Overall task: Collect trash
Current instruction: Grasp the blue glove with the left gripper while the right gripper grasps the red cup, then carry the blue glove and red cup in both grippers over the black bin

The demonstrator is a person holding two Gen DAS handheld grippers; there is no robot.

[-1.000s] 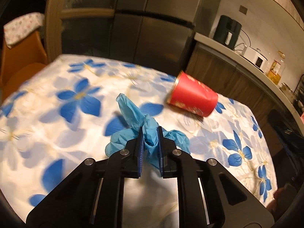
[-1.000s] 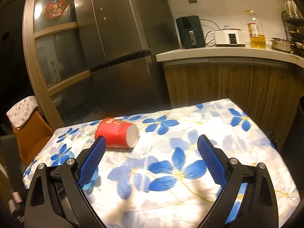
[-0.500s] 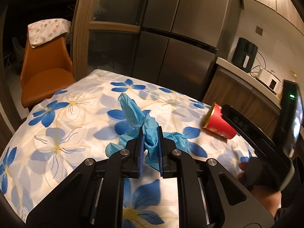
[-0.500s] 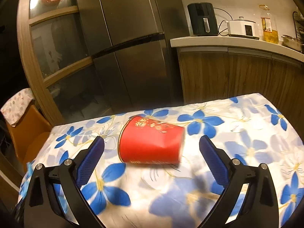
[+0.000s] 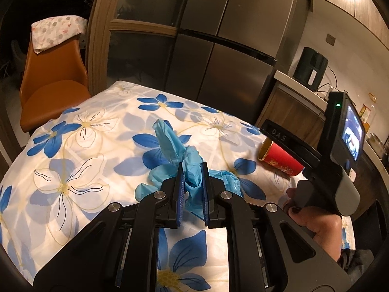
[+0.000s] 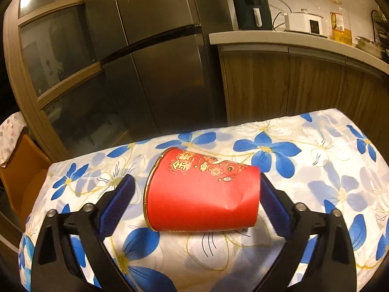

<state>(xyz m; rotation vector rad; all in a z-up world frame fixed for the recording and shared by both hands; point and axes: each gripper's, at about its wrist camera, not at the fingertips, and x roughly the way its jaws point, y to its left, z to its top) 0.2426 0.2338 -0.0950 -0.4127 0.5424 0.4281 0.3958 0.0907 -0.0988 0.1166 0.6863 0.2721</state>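
Note:
A crumpled blue glove [image 5: 170, 143] hangs from my left gripper [image 5: 192, 170], which is shut on it just above the flowered tablecloth [image 5: 73, 170]. A red paper cup [image 6: 201, 194] with gold print lies on its side on the cloth, dented near its base. My right gripper [image 6: 196, 181] straddles it and its jaws are closing. The left pad stands clear of the cup's rim and the right pad sits close by the base. In the left wrist view the same cup [image 5: 279, 160] lies at the right, partly behind the right gripper held by a person's hand [image 5: 313, 221].
An orange chair [image 5: 53, 85] with a dotted cloth over its back stands off the table's far left. A steel fridge [image 6: 158, 60] and wooden cabinets [image 6: 304, 85] rise behind the table. The counter [image 6: 279, 36] carries an air fryer, a cooker and an oil bottle.
My right gripper has come forward and down until the red cup lies between its jaws. The left gripper drew back with the glove, and the right gripper entered its view.

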